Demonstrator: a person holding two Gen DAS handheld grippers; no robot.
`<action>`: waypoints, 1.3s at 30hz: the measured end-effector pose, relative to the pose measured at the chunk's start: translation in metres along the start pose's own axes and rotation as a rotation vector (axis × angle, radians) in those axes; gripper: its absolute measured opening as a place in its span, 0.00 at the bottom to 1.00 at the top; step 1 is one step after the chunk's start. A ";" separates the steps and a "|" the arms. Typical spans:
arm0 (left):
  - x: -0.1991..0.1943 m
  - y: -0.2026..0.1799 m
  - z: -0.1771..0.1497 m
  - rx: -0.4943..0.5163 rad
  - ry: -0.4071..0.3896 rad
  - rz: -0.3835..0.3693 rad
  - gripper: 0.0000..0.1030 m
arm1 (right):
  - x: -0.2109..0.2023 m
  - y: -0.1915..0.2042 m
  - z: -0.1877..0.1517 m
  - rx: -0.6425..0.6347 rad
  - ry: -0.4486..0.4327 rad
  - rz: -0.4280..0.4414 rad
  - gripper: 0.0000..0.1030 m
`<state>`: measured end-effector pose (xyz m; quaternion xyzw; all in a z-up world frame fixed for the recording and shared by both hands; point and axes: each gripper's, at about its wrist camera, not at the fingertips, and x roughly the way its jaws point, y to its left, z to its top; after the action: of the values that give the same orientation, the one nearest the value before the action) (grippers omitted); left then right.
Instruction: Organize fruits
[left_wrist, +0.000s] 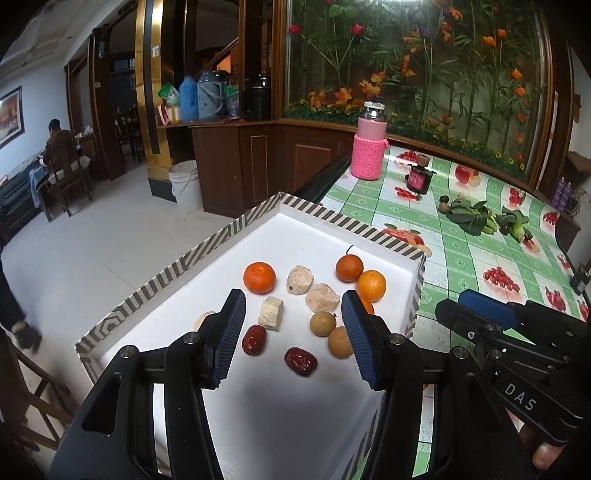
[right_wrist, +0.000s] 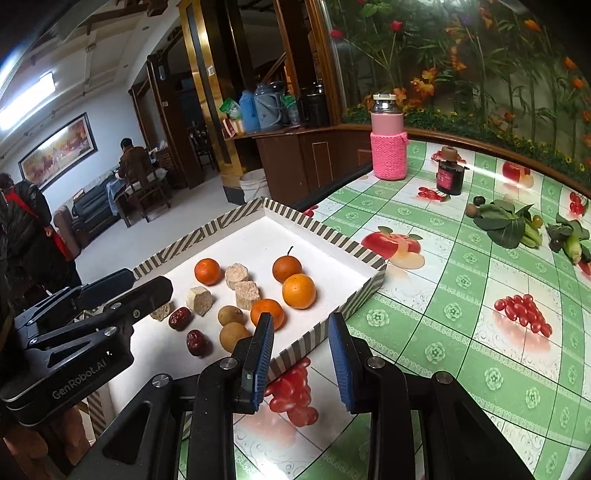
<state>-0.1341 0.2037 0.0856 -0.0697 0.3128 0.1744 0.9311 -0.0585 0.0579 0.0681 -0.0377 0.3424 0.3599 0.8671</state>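
A white tray with a striped rim (left_wrist: 207, 242) (right_wrist: 364, 254) holds three oranges (left_wrist: 259, 277) (right_wrist: 298, 291), several pale cut chunks (left_wrist: 321, 297) (right_wrist: 247, 293), two brown longans (left_wrist: 323, 324) (right_wrist: 230, 315) and two red dates (left_wrist: 301, 362) (right_wrist: 197, 342). My left gripper (left_wrist: 293, 336) (right_wrist: 147, 282) hovers open over the tray's near half, with nothing between its blue pads. My right gripper (right_wrist: 302, 354) (left_wrist: 456, 302) hangs above the tray's right rim near the front corner. Its jaws stand narrowly apart and grip nothing.
The tray sits at the left edge of a table with a green fruit-print cloth (right_wrist: 461, 295). Farther back stand a pink knit-sleeved bottle (left_wrist: 369, 147) (right_wrist: 389, 147) and a dark jar (right_wrist: 448, 177). Leafy greens (right_wrist: 506, 225) lie at the right. People are in the room to the left.
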 end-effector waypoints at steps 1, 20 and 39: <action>-0.001 -0.001 0.000 0.002 -0.004 -0.002 0.53 | -0.001 0.000 -0.001 0.002 0.001 -0.004 0.29; -0.004 -0.009 -0.004 0.022 -0.026 0.037 0.53 | 0.009 0.006 -0.004 -0.004 0.023 0.005 0.29; -0.001 -0.001 -0.005 0.012 -0.015 0.054 0.53 | 0.017 0.015 -0.002 -0.037 0.051 0.007 0.29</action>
<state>-0.1368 0.2010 0.0826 -0.0542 0.3089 0.1983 0.9286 -0.0605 0.0789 0.0586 -0.0614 0.3576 0.3682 0.8560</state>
